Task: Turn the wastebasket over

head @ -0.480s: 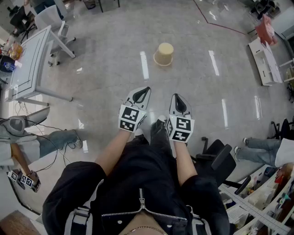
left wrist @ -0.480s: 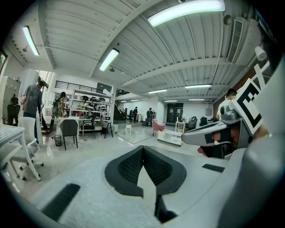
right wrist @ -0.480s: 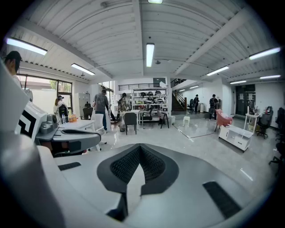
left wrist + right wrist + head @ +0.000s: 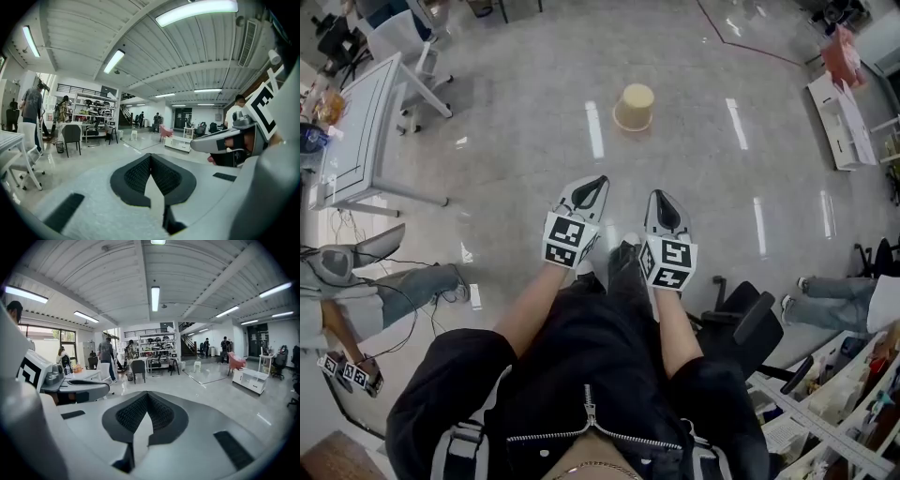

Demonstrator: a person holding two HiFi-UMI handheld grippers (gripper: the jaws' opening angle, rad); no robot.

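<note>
When looking down from the head, find the left gripper [image 4: 596,184] and right gripper [image 4: 662,202] side by side above black trousers [image 4: 609,347], near each other but apart, both aimed forward and slightly down over the floor [image 4: 516,122]. Both smooth white moulded shells, broad at the back and tapering to a point, each with a cube [image 4: 567,241] of black-and-white square markers at the wrist end.

Fingers together on both, clamped on nothing. In the left gripper view, see dark pads [image 4: 137,176] with a fine cross-hatched grain, set in a rounded black surround and meeting at the tip, with only a slim wedge-shaped gap further back. Much the same in the right gripper view: ribbed dark pads [image 4: 133,414] closed tip to tip inside a matte grey-white shell, with flat black strips inlaid toward the sides.

Well ahead of both tips, spot the wastebasket [image 4: 635,109] alone on the floor: tan, round, tapered, matte, seemingly with the wider rim down and the narrower, paler flat end up. Touched by neither gripper.

Underfoot, grey polished stone or concrete, glossy, streaked with long white reflections of ceiling lights. At far left, a white table [image 4: 356,141] with a flat rectangular top and thin splayed legs. At lower right, just beside the trousers, a black office chair [image 4: 741,319] with padded, curved arms.
</note>
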